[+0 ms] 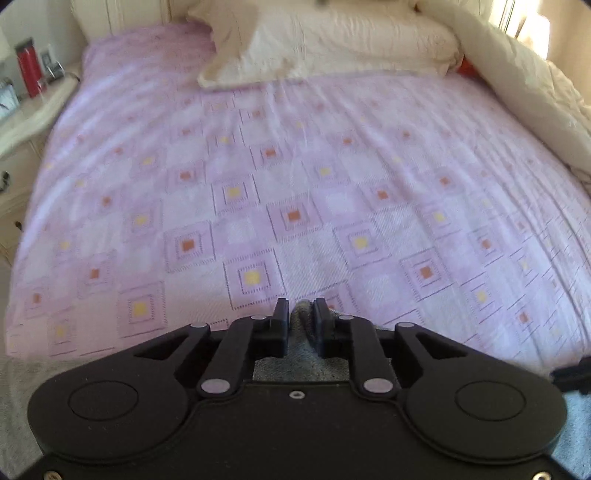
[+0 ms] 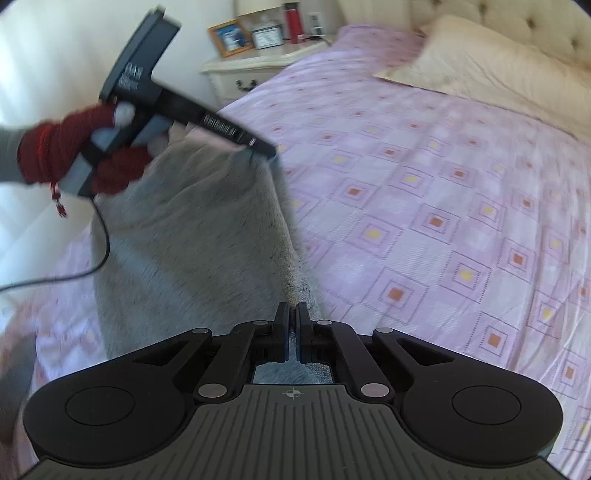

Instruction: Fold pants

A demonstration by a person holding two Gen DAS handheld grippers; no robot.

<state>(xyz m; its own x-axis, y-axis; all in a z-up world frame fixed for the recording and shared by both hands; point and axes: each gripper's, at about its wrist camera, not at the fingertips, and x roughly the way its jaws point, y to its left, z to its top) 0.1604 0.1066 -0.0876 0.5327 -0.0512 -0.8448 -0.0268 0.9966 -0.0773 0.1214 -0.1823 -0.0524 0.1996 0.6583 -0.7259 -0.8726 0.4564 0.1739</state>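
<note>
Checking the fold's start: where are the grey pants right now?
The grey pants hang over the near left part of the pink bedspread, stretched between the left tongs and right tongs, both pinching them.

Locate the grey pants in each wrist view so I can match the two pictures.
Left wrist view: the grey pants show only at the bottom centre, pinched in the left gripper.
Right wrist view: the pants fill the left centre, hanging between the left gripper and the right gripper.
Shared landmark: the red bottle on the nightstand.
</note>
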